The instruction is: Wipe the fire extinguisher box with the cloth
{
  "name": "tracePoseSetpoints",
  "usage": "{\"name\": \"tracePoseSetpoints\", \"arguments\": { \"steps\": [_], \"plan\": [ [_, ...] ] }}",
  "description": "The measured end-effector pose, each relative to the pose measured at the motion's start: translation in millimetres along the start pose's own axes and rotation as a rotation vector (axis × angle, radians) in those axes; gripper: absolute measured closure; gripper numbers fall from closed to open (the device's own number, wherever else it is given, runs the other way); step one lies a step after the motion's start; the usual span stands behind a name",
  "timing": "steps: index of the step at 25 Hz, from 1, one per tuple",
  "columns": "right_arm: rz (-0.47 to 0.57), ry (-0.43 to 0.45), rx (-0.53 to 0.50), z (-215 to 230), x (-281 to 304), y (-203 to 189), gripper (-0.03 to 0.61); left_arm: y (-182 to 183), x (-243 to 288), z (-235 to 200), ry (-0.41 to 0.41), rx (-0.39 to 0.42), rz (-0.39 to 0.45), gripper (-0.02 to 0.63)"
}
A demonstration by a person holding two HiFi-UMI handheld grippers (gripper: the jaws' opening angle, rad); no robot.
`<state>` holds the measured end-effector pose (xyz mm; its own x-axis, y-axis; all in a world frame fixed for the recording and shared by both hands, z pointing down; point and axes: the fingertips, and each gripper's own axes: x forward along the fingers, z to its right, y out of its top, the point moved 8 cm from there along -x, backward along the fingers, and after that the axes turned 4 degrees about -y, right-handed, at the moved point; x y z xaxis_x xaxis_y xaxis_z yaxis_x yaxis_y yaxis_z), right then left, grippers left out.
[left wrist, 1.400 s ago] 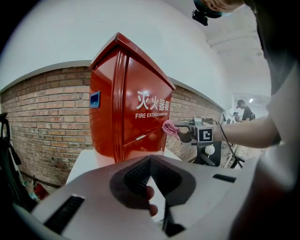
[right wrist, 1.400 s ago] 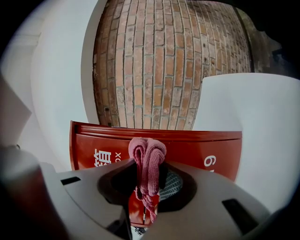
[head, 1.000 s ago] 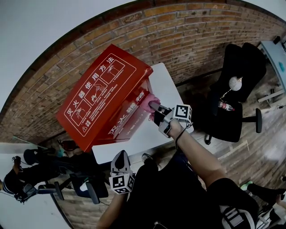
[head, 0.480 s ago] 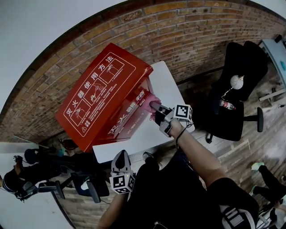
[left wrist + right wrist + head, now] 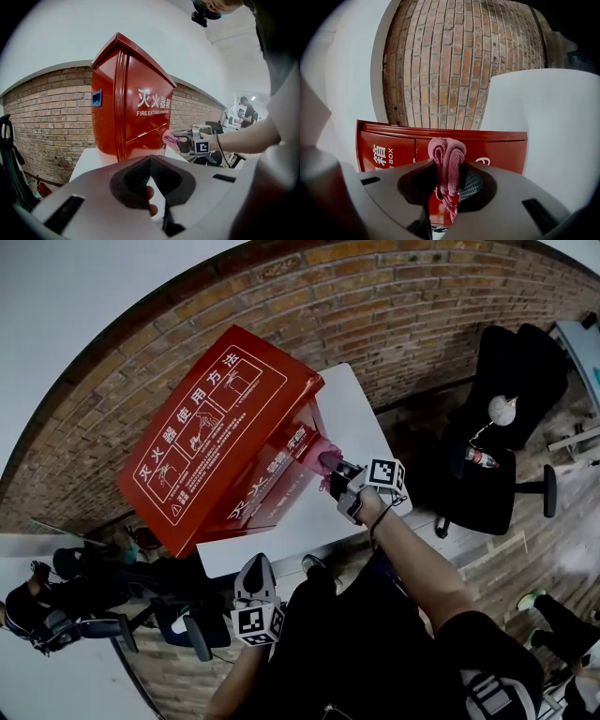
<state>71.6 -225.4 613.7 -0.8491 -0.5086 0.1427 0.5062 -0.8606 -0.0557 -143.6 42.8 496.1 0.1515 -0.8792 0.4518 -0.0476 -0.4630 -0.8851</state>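
The red fire extinguisher box [image 5: 220, 432] stands on a white table [image 5: 361, 418] against a brick wall, with white characters on its lid and front. My right gripper [image 5: 330, 465] is shut on a pink cloth [image 5: 322, 452], which it presses against the right end of the box's front face. In the right gripper view the cloth [image 5: 447, 157] is bunched between the jaws of that gripper [image 5: 447, 165], with the box [image 5: 393, 145] right behind it. My left gripper [image 5: 253, 576] hangs low by the table's near edge, shut with nothing in it. From the left gripper [image 5: 150, 161] I see the box [image 5: 126, 103] and cloth [image 5: 169, 138].
A brick wall [image 5: 375, 306] runs behind the table. A black office chair [image 5: 497, 427] with a bottle on it stands to the right. Dark equipment [image 5: 75, 587] sits on the floor at the left. Someone's legs [image 5: 562, 615] show at the lower right.
The right gripper has slid the cloth a little further toward the right end of the box's front. The left gripper has stayed where it was.
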Motion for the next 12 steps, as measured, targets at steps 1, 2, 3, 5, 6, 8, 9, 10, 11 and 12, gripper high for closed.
{"name": "tracePoseSetpoints", "arguments": {
  "steps": [1, 2, 3, 5, 6, 8, 9, 10, 11, 12],
  "plan": [
    [-0.001, -0.006, 0.002, 2.7, 0.3, -0.2, 0.471, 0.0, -0.2, -0.1, 0.002, -0.001, 0.000, 0.586],
    [-0.001, -0.012, 0.004, 5.4, 0.4, -0.5, 0.471, 0.1, -0.3, 0.0, 0.003, -0.002, 0.000, 0.586],
    [-0.001, -0.020, 0.006, 8.2, 0.6, -1.0, 0.471, 0.1, -0.6, -0.1, 0.003, -0.002, 0.000, 0.586],
    [-0.002, -0.038, 0.008, 15.2, 1.2, -2.5, 0.471, -0.3, -1.1, -0.3, 0.002, -0.002, -0.003, 0.586],
    [-0.003, -0.049, 0.009, 19.3, 1.7, -3.5, 0.471, -0.5, -1.5, -0.5, 0.003, -0.002, -0.004, 0.586],
    [-0.008, -0.072, 0.012, 28.3, 3.2, -6.3, 0.471, -0.9, -2.3, -0.9, 0.006, -0.003, -0.007, 0.586],
    [-0.010, -0.082, 0.015, 32.7, 3.9, -7.5, 0.471, -1.0, -2.6, -1.1, 0.007, -0.004, -0.008, 0.586],
    [-0.010, -0.089, 0.018, 37.0, 4.7, -8.3, 0.471, -1.3, -2.8, -1.4, 0.008, -0.005, -0.010, 0.586],
    [-0.009, -0.094, 0.019, 41.2, 5.4, -8.6, 0.471, -1.8, -3.0, -1.7, 0.009, -0.008, -0.014, 0.586],
    [-0.008, -0.098, 0.019, 45.0, 5.9, -8.5, 0.471, -2.4, -3.3, -2.2, 0.010, -0.010, -0.018, 0.586]
  ]
}}
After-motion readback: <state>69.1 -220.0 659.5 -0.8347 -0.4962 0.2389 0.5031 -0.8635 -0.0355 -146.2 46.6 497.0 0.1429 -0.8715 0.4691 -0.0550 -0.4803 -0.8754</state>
